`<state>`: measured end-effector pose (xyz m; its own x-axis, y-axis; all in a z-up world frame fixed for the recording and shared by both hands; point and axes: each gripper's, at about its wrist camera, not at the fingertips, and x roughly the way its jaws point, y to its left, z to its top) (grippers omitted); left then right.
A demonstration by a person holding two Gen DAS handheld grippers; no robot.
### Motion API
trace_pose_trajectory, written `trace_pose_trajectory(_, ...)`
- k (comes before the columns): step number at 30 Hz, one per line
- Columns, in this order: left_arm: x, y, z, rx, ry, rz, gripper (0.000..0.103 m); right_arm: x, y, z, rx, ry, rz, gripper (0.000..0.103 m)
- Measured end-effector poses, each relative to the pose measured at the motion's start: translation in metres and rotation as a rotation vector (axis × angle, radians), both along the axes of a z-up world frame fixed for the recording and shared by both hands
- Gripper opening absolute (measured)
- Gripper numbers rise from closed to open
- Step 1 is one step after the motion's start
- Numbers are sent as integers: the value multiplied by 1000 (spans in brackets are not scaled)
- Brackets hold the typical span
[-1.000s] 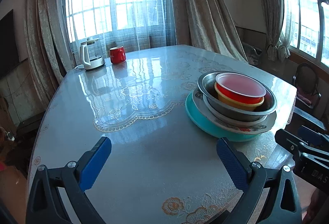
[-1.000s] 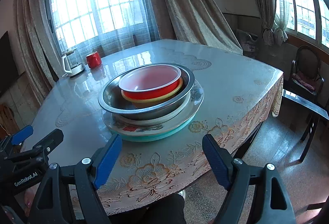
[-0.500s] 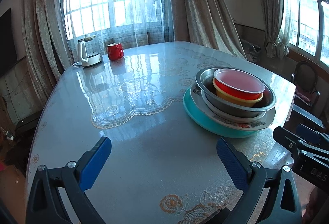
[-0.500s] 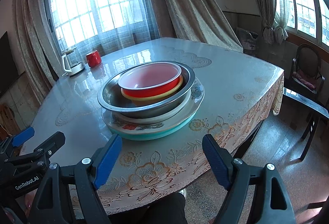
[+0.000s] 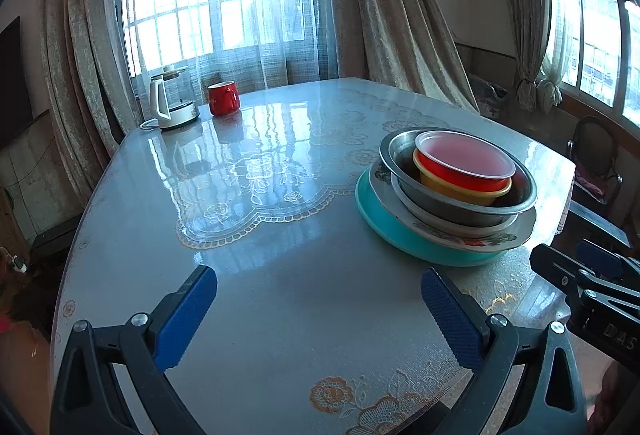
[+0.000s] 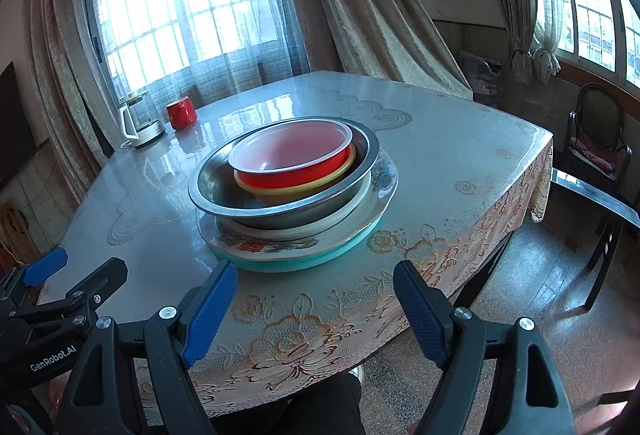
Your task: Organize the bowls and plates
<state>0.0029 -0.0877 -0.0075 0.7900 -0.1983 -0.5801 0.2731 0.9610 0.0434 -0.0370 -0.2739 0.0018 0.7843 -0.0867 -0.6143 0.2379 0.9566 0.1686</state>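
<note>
Stack: red bowl in yellow bowl, in steel basin, on flowered plate, on teal plate; just ahead of the right claw, ahead-right of the left claw.
Handling: plastic bowls likely light; basin stiff, slick; flowered plate probably breakable.
Hold: pinch the red bowl's rim first.
Right claw: wide open, empty.
Left claw: wide open, empty.
Table: glossy cover, likely slippery.
Far off: mug, kettle.
</note>
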Motion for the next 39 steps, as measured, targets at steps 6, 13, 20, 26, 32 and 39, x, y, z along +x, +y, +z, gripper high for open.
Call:
trace_pose_trajectory(6,1,0,0,6,0,-1,103,1,-1,-1,3,3,2,82)
trace_pose_trajectory(13,2,0,-2,3,9,2,103,1,-1,-1,6,5,5,82)
trace_pose_trajectory(20,3,1,-4,5,30,4,103,2,-2,-2,10,10,4,82)
trace_pose_trajectory(26,3,2,-4,2,37,1,103,3,-2,-3,13,16,4,82)
trace_pose_trajectory(32,3,1,-4,14,37,-5,103,3,-2,-4,15,16,9,82)
trace_pose_trajectory(39,0,-3,-3,27,13,-4,103,3,-5,-6,23,19,4,82)
